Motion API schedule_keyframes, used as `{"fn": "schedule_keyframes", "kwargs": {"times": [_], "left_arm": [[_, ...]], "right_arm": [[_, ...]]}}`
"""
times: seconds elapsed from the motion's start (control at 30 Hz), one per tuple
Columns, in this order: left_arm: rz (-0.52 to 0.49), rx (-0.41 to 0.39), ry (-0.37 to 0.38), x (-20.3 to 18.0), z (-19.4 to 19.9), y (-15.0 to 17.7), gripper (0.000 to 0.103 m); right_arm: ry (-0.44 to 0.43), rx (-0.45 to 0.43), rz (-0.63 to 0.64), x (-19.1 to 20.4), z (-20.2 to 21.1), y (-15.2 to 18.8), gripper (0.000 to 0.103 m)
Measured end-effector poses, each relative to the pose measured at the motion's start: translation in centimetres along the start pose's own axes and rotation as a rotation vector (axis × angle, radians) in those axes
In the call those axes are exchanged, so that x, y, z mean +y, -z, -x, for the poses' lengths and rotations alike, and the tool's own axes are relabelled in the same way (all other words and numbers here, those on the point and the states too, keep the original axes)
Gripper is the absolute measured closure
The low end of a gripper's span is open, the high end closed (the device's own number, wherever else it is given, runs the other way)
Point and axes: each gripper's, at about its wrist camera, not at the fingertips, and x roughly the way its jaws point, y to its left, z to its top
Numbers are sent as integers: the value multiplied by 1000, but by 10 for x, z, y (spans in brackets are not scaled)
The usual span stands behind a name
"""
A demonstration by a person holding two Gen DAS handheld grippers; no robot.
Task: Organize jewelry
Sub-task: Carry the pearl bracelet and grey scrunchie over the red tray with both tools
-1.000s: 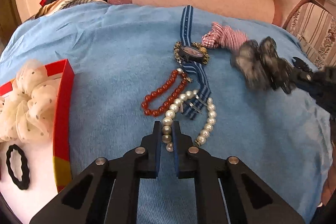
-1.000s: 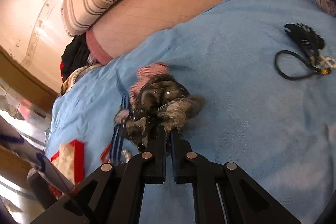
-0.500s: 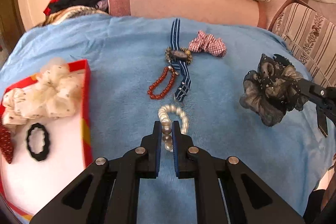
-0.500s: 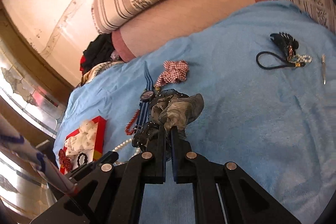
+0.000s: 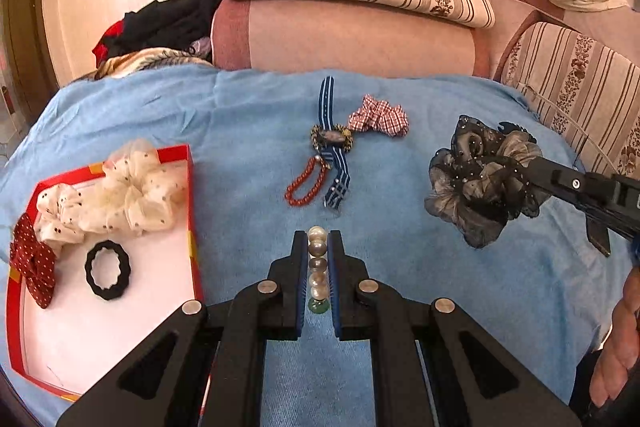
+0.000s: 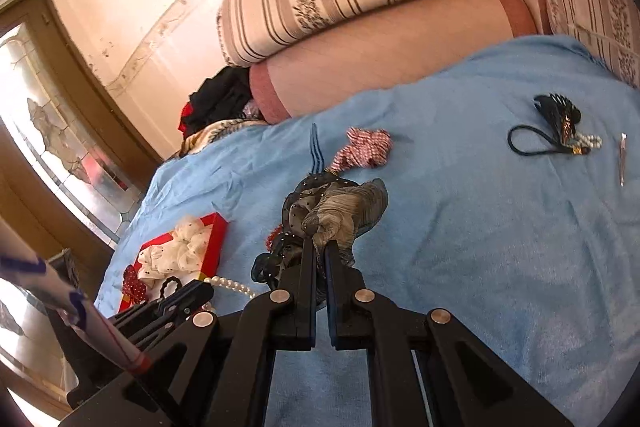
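a strand of white pearl beads (image 5: 318, 269) is clamped between the fingers of the left gripper (image 5: 318, 247), its long axis running straight along them, while the red-rimmed open box with a white floor (image 5: 191, 211) lies on the blue cloth (image 5: 248, 131) to the left and is nearer this gripper. the right gripper (image 6: 318, 247) is closed on a dark grey sequinned fabric scrunchie (image 6: 340, 211) held above the cloth, with the box well off to its left. how much of the strand hangs below cannot be judged, probably most of it.

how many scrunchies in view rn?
3: white dotted scrunchie in the red box, checked scrunchie on the blue blanket, dark scrunchie held by the right gripper. More may be hidden.
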Motion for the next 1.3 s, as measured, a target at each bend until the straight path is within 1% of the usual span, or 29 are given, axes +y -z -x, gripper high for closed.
{"fn": "schedule_keyframes", "kwargs": {"times": [0.17,0.33,0.6,0.8,1.03,1.3], "left_arm": [[-16,-29,-20,-3,2,-2,94],[-14,-47,-20,-2,5,-3,94],[-33,-87,-24,-9,21,-2,94],[-43,-119,-21,-11,38,0,94],[-44,-141,-18,-3,52,2,94],[-8,-171,-11,16,67,-1,94]], "right_arm": [[4,-26,40,9,5,5,98],[13,-33,68,16,8,12,98],[31,-37,78,21,22,28,98],[49,-21,59,24,33,40,98],[81,-5,82,38,39,48,98],[99,-1,134,67,41,53,98]]}}
